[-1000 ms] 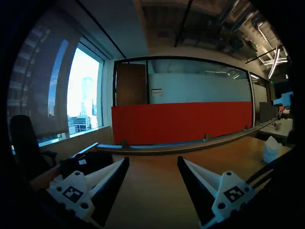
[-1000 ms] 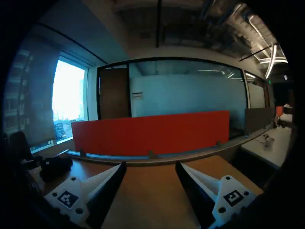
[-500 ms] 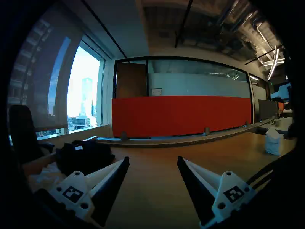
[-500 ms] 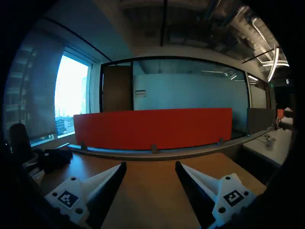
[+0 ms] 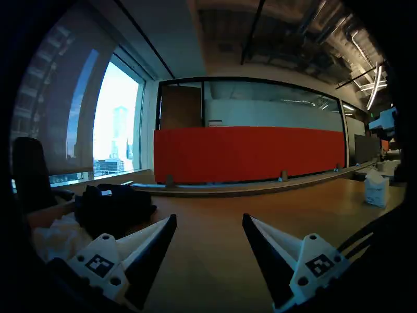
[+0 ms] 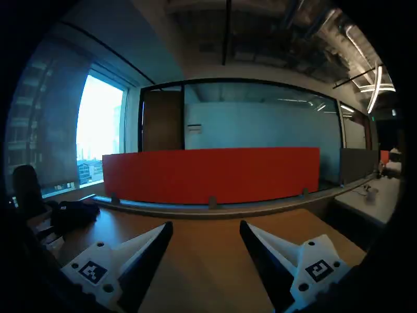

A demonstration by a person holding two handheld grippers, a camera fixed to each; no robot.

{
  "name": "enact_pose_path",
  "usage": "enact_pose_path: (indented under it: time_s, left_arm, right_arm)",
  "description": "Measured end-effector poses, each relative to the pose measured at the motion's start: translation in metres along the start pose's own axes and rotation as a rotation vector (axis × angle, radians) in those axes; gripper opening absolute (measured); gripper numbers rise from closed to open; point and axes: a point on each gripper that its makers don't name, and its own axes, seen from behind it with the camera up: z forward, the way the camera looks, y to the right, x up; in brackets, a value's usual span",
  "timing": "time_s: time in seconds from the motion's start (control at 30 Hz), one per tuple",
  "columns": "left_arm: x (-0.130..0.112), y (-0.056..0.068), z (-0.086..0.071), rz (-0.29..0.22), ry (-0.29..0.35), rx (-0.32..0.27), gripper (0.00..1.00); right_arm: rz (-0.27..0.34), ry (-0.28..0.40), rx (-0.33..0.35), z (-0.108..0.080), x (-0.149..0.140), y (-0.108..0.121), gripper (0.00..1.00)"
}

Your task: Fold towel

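In the left gripper view, a dark crumpled cloth [image 5: 114, 208] lies on the wooden table [image 5: 208, 245] at the left, with a pale cloth [image 5: 60, 241] heaped beside it nearer the left edge. My left gripper [image 5: 208, 221] hovers low over the table, open, nothing between its fingers. In the right gripper view the dark cloth [image 6: 75, 214] sits far off at the left. My right gripper [image 6: 206, 227] is also open and empty above the bare table [image 6: 208, 261].
A red divider panel [image 5: 250, 154] runs along the table's far edge. A white tissue box [image 5: 376, 190] stands at the right of the table. A dark chair [image 5: 31, 177] is at the far left by the window. Another desk [image 6: 367, 201] lies to the right.
Both grippers have dipped and levelled, so the table and cloths show more fully; the pale cloth has come into sight at the left. Both stay open.
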Motion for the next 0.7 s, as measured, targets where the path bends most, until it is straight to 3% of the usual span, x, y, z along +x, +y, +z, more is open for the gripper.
enact_pose_path:
  time_s: [0.7]
  left_arm:
    - [-0.014, 0.000, 0.008, -0.014, -0.025, -0.005, 0.93]
  right_arm:
    - [0.002, -0.004, -0.020, -0.006, -0.003, 0.013, 0.99]
